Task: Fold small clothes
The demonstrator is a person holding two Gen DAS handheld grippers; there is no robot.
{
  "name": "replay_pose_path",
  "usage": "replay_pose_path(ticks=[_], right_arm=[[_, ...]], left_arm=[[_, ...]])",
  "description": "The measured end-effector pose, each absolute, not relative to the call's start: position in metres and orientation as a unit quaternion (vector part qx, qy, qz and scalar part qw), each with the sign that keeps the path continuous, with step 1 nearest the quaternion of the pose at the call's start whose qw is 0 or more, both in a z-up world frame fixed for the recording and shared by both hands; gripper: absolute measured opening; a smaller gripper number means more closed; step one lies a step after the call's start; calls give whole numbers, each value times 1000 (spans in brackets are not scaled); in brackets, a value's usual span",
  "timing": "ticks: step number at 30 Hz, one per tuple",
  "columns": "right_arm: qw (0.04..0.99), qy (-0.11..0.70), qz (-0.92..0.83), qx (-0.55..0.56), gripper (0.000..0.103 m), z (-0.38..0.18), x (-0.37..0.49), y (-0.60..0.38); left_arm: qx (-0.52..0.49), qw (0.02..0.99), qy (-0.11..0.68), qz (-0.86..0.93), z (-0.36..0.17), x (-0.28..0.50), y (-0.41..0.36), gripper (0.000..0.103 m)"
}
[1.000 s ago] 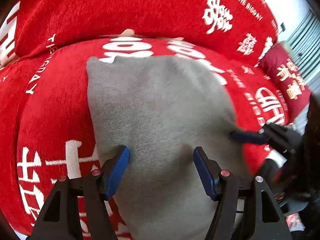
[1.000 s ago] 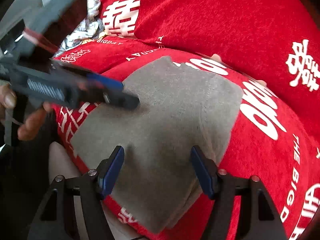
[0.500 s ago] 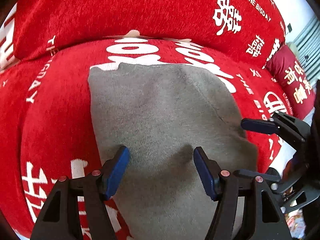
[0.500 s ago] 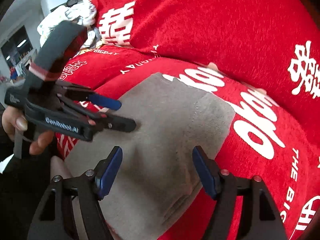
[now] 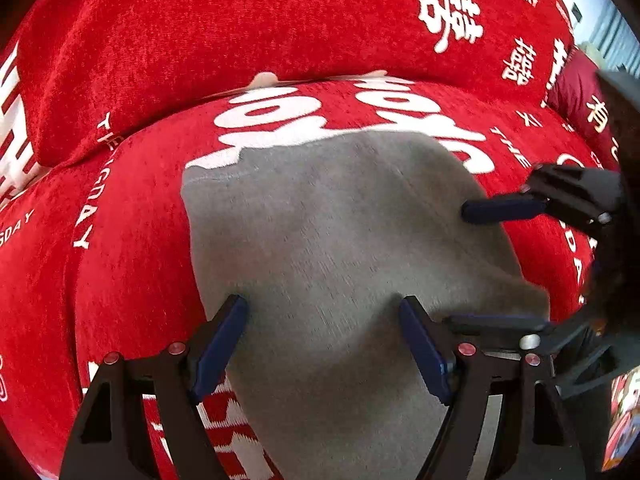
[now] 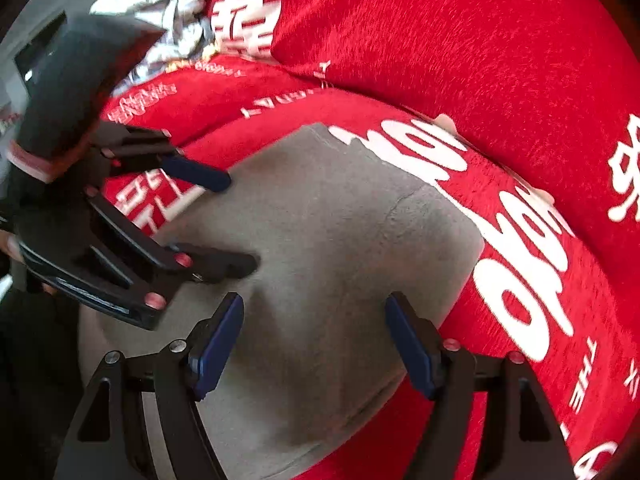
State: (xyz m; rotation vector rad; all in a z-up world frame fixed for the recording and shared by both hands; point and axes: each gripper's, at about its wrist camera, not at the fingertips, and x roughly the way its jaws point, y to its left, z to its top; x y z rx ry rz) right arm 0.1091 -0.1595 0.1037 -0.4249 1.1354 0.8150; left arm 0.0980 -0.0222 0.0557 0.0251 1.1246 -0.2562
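Note:
A grey garment [image 5: 340, 240] lies folded flat on the seat of a red sofa [image 5: 132, 208], which carries white lettering. My left gripper [image 5: 322, 308] points down over the garment's near part. Its jaws are opening, the blue pads stand on the cloth and nothing is pinched between them. From the right, my right gripper [image 5: 458, 266] reaches over the garment's right edge. In the right wrist view that gripper [image 6: 313, 304] is open above the grey garment [image 6: 340, 240], with only flat cloth under its pads. The left gripper [image 6: 238, 222] hovers over the cloth's left side.
The sofa's red back cushion [image 5: 240, 28] rises just behind the garment. A dark red pillow [image 5: 576, 92] sits at the far right. Crumpled pale clothes [image 6: 160, 0] lie on the sofa's far left end. The seat's front edge runs below the grippers.
Both grippers have drawn closer together over the garment. The left jaws have widened a little. The garment lies flat as before.

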Motion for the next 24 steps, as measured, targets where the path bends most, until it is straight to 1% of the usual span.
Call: replay_pose_path(ticks=[4, 10, 11, 14, 17, 21, 24], right_arm=[[733, 526, 385, -192, 80, 91, 130, -155], [740, 523, 386, -175, 80, 84, 148, -156], [741, 522, 386, -173, 80, 83, 149, -157], [743, 520, 387, -165, 80, 79, 155, -158], [743, 520, 387, -164, 80, 79, 158, -158], [753, 501, 376, -201, 81, 95, 152, -158], [761, 498, 367, -196, 81, 100, 161, -160]], left_arm=[[26, 831, 543, -120, 49, 110, -26, 79], [12, 822, 557, -120, 36, 131, -24, 80], [12, 821, 558, -119, 34, 133, -25, 86], [6, 817, 564, -119, 29, 143, -23, 91], [-4, 815, 567, -119, 29, 151, -18, 91], [-6, 837, 540, -85, 49, 163, 3, 91], [-23, 827, 562, -17, 39, 185, 25, 91]])
